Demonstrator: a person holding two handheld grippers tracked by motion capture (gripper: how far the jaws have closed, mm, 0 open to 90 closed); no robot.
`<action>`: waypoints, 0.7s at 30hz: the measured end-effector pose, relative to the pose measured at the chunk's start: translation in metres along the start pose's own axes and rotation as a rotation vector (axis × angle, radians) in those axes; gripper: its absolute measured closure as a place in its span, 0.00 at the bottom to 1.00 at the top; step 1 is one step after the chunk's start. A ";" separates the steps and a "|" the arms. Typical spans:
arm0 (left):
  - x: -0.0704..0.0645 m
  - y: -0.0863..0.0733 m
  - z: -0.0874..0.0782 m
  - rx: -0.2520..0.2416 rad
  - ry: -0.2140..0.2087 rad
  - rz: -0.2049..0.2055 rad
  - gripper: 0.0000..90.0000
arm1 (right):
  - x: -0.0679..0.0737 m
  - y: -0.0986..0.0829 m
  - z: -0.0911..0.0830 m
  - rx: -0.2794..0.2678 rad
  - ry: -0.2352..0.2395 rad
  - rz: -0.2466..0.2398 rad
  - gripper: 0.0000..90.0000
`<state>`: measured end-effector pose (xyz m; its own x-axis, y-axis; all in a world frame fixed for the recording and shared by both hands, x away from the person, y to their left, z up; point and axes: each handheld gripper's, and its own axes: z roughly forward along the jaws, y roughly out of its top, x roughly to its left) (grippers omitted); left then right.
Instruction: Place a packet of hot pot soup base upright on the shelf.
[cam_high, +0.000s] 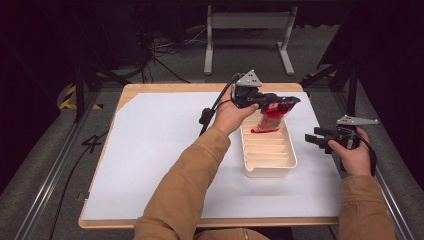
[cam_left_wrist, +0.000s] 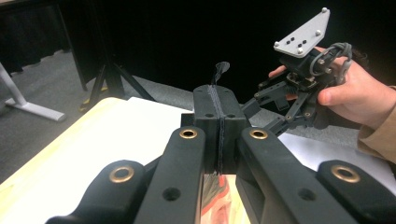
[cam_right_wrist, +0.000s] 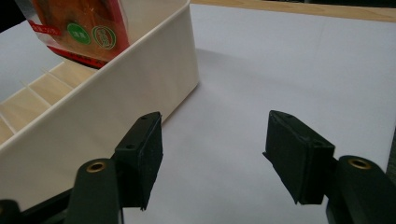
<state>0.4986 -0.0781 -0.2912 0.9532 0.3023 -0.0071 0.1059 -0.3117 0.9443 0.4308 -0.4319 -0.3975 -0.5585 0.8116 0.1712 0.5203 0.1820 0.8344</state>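
Dark room behind, grey carpet floor with cables and a grey stand's legs beyond the far edge. Wooden tabletop (cam_high: 127, 95), most of it covered by a white sheet (cam_high: 160, 150).

On the right half of the tabletop I see a cream slotted tray (cam_high: 270, 167), long axis running from near to far, divided by cross partitions into narrow compartments. The compartments toward the near edge show only bare bottom.

Left tool (cam_high: 280, 104) is over the far end of the tray, reaching in from the left. In the left gripper view its jaws are pressed together on the top edge of a clear packet with red print (cam_high: 270, 117); a sliver of film sticks up between the pads. The packet hangs tilted from the tool, its lower edge down at the tray's far compartments; I cannot tell whether it touches the bottom.

Right tool (cam_high: 316, 138) sits off the tray's right side, near the right edge of the tabletop, low over the sheet. In the right gripper view its jaws are spread wide with nothing between them, one pad just beside the tray's outer wall.
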 end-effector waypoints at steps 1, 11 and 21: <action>0.001 0.001 -0.001 0.003 0.000 0.005 1.00 | 0.000 0.000 0.000 0.000 0.001 -0.001 0.41; 0.004 0.002 0.002 0.016 0.021 0.011 1.00 | -0.001 -0.001 0.000 -0.002 0.001 0.005 0.41; 0.003 -0.003 0.011 0.019 0.006 0.004 1.00 | -0.002 -0.002 -0.002 -0.003 0.001 0.009 0.41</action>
<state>0.5042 -0.0864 -0.2979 0.9519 0.3065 -0.0017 0.1078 -0.3295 0.9380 0.4296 -0.4349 -0.3986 -0.5542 0.8129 0.1789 0.5231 0.1729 0.8346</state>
